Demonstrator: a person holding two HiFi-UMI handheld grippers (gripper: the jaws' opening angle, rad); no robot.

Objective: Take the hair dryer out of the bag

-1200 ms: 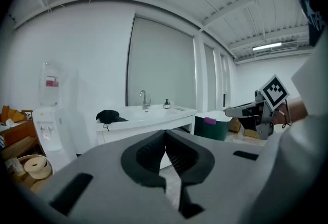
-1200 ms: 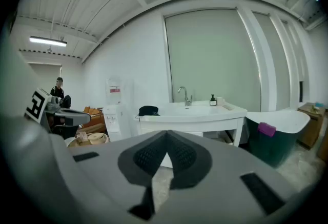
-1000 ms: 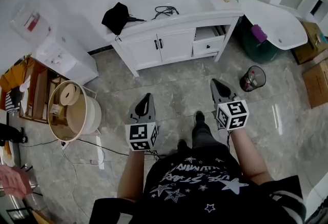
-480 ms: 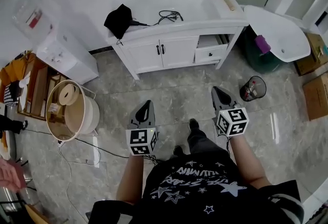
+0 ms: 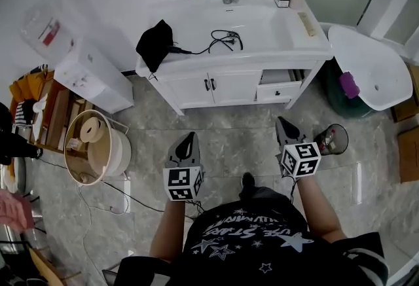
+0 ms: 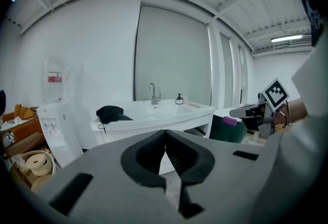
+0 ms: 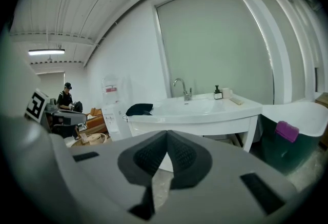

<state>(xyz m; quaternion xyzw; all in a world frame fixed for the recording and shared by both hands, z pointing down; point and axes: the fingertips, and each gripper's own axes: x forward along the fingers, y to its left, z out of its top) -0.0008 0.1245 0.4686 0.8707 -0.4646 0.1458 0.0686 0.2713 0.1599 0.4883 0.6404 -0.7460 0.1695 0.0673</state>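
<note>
The bag is ahead of you, nearer your left gripper (image 5: 188, 137).

Your left gripper and right gripper (image 5: 283, 123) are pressed shut and hold nothing. The black bag (image 5: 155, 42) sits on the left end of the sink counter (image 5: 262, 24), well away from both grippers. Its cord (image 5: 222, 39) runs right. I think the hair dryer is hidden inside.

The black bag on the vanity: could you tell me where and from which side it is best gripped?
Probably its raised top fold, from the front: the black bag slumps soft at the left end of the counter, and the cord leaves its right side, so the left tongs come in clear of it.
</note>
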